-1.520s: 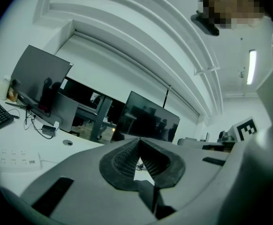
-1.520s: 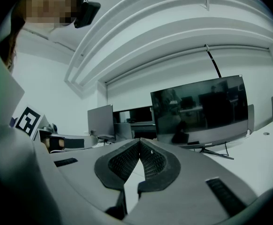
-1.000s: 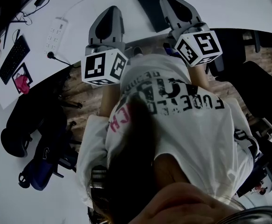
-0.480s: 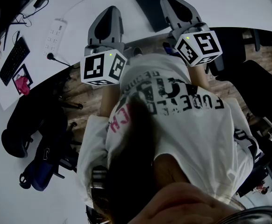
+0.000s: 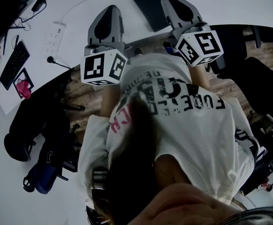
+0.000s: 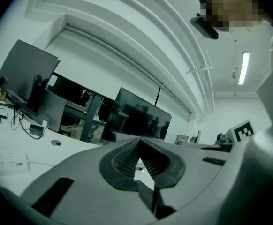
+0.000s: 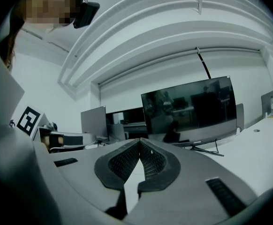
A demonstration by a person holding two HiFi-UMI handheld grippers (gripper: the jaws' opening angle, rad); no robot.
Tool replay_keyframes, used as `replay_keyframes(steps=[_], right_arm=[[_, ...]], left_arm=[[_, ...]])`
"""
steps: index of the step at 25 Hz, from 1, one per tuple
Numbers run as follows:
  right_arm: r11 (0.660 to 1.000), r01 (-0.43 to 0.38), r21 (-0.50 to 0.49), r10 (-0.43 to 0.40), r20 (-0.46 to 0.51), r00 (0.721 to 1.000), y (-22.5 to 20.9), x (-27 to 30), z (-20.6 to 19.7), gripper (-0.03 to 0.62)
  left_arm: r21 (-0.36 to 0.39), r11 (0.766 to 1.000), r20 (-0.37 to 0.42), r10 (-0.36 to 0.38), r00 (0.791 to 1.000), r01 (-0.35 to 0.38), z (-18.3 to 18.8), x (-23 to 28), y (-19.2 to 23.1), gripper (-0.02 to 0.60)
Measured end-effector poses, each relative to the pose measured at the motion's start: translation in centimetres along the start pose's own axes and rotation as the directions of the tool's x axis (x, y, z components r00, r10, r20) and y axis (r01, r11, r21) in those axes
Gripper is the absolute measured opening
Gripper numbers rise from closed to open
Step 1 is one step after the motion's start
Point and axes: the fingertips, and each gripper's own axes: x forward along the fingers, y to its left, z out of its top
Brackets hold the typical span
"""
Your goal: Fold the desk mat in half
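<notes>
As seen from the head camera, looked down on a broad white desk (image 5: 230, 3) curving across the top and down the left. Below it, took in the person's white printed T-shirt (image 5: 193, 125), filling the middle of the frame. Off to the left, spotted a black chair (image 5: 31, 123) on the floor, with a blue backpack (image 5: 42, 175) just beside it. Ahead of the right gripper (image 7: 139, 142), picked out a wide dark monitor (image 7: 190, 109) standing on the desk.

And there, found the desk mat (image 5: 148, 8): dark, lying flat on the far part of the desk, not yet folded as far as could be told, with the right edge hidden behind the right gripper in the head view. Could not tell whether touched there or merely overhung.

Saw both tools held side by side over the desk's near edge, pointing away from the body. Caught the right gripper's jaws pressed tip to tip, with nothing between them and only pale desk showing through the gap lower down. Same again for the left gripper (image 5: 110, 9), just left of the mat: jaws together, empty.

Farther left, noted a black keyboard (image 5: 13, 62), then a white power strip (image 5: 56, 34), and last a small pink thing (image 5: 23, 86) near the keyboard.
</notes>
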Motion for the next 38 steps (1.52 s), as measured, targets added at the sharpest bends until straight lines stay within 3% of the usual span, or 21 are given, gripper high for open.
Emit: replay_keyframes(steps=[23, 38], right_arm=[[1.0, -0.021, -0.012, 0.021, -0.003, 1.0, 1.3, 0.4, 0.1, 0.0], [1.0, -0.016, -0.026, 0.016, 0.003, 1.0, 1.4, -0.2, 0.3, 0.0]], left_arm=[[-0.013, 1.0, 0.025, 0.022, 0.999, -0.021, 0.4, -1.2, 1.0, 0.003], [-0.006, 1.0, 0.02, -0.012, 1.0, 0.012, 0.4, -1.1, 0.0, 0.003]])
